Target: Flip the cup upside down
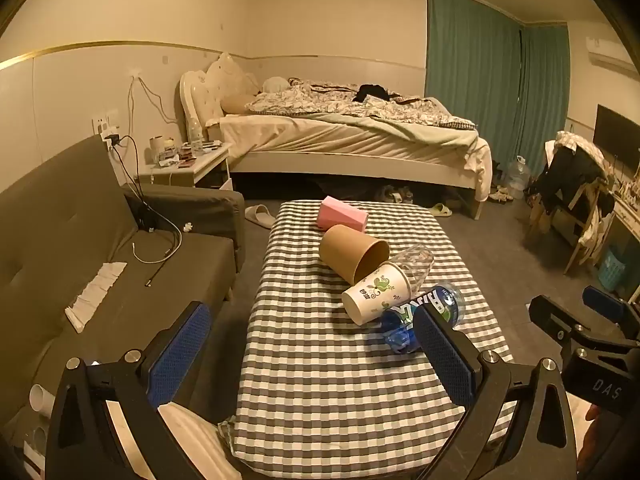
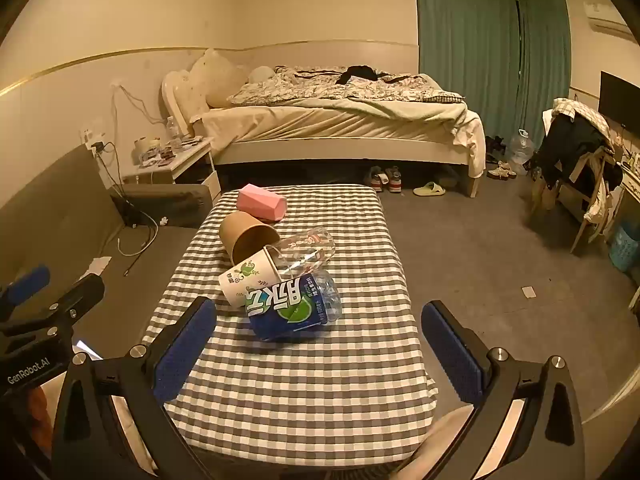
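Several cups lie on their sides on a checkered table [image 1: 320, 392] [image 2: 312, 392]: a pink faceted cup [image 1: 342, 218] [image 2: 262, 202] farthest, a brown paper cup [image 1: 352, 252] [image 2: 246, 238], a white paper cup with green print [image 1: 376, 292] [image 2: 246, 276], a clear cup [image 1: 416, 264] [image 2: 308, 250], and a blue-labelled clear cup [image 1: 424, 316] [image 2: 294, 308] nearest. My left gripper [image 1: 312, 356] is open and empty, held short of the cups. My right gripper [image 2: 318, 348] is open and empty, just short of the blue-labelled cup.
A grey sofa [image 1: 80, 240] with cables stands left of the table. A bed [image 1: 352, 132] and nightstand [image 1: 188, 164] are behind. A chair piled with clothes [image 2: 576, 152] is at the right. Shoes and slippers lie on the floor by the bed.
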`<state>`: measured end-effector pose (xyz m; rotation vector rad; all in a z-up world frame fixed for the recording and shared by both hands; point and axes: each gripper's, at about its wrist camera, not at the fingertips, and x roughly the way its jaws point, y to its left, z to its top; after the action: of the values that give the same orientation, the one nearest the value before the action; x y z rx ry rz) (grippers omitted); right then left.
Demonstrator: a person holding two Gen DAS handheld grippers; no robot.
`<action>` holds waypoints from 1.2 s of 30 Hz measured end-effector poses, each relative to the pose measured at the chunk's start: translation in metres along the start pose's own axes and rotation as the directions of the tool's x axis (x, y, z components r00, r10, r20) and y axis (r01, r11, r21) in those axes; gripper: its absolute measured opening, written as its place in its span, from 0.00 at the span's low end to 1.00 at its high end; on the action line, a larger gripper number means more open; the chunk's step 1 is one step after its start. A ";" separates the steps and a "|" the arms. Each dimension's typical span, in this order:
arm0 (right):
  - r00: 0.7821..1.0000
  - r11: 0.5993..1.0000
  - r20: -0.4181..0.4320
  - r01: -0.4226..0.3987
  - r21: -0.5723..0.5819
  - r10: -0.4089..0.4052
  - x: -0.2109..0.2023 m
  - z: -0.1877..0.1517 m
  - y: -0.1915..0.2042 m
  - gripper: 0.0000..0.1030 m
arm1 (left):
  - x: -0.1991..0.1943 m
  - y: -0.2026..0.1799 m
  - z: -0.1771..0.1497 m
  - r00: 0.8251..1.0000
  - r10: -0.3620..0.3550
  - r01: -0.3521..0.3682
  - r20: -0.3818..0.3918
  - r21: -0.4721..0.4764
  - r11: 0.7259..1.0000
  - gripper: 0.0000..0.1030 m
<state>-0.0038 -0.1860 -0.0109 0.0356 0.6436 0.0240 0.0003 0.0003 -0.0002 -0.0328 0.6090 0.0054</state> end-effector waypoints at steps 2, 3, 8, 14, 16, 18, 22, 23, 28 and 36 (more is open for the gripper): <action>1.000 1.000 0.005 -0.003 0.004 0.003 0.000 0.000 -0.001 1.00 | 0.000 0.001 0.000 1.000 -0.001 0.001 -0.006 0.001 1.000 1.00; 1.000 1.000 0.005 -0.005 0.004 0.005 -0.001 0.000 -0.001 1.00 | 0.000 0.001 0.000 1.000 -0.003 0.003 -0.007 0.001 1.000 1.00; 1.000 1.000 0.000 -0.010 0.008 0.010 0.000 0.000 -0.002 1.00 | 0.001 0.001 0.000 1.000 0.005 -0.005 -0.004 0.006 1.000 1.00; 1.000 1.000 -0.001 -0.011 0.008 0.011 -0.001 -0.003 -0.005 1.00 | 0.000 0.008 0.000 1.000 0.003 -0.003 -0.006 -0.003 1.000 1.00; 1.000 1.000 -0.003 -0.008 0.010 0.008 0.001 -0.002 -0.003 1.00 | 0.002 0.000 -0.001 1.000 0.009 -0.009 -0.006 0.010 1.000 1.00; 1.000 1.000 -0.004 -0.007 0.010 0.007 0.003 -0.001 -0.002 1.00 | 0.001 -0.001 0.000 1.000 0.010 -0.010 -0.009 0.010 1.000 1.00; 1.000 1.000 -0.006 -0.008 0.011 0.008 0.004 -0.002 -0.003 1.00 | 0.002 -0.002 -0.001 1.000 0.011 -0.010 -0.015 0.009 1.000 1.00; 1.000 1.000 -0.007 -0.008 0.011 0.008 0.004 -0.002 -0.003 1.00 | 0.006 0.000 -0.004 1.000 0.012 -0.012 -0.018 0.007 1.000 1.00; 1.000 1.000 -0.014 -0.009 0.021 0.009 0.008 -0.003 -0.003 1.00 | 0.009 0.000 -0.005 0.999 0.016 -0.015 -0.029 0.006 1.000 1.00; 1.000 1.000 -0.017 -0.009 0.022 0.009 0.010 -0.003 -0.003 1.00 | 0.012 0.000 -0.005 0.999 0.018 -0.018 -0.036 0.006 1.000 1.00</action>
<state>0.0018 -0.1890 -0.0195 0.0592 0.6605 0.0263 0.0077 0.0005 -0.0112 -0.0224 0.6450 0.0207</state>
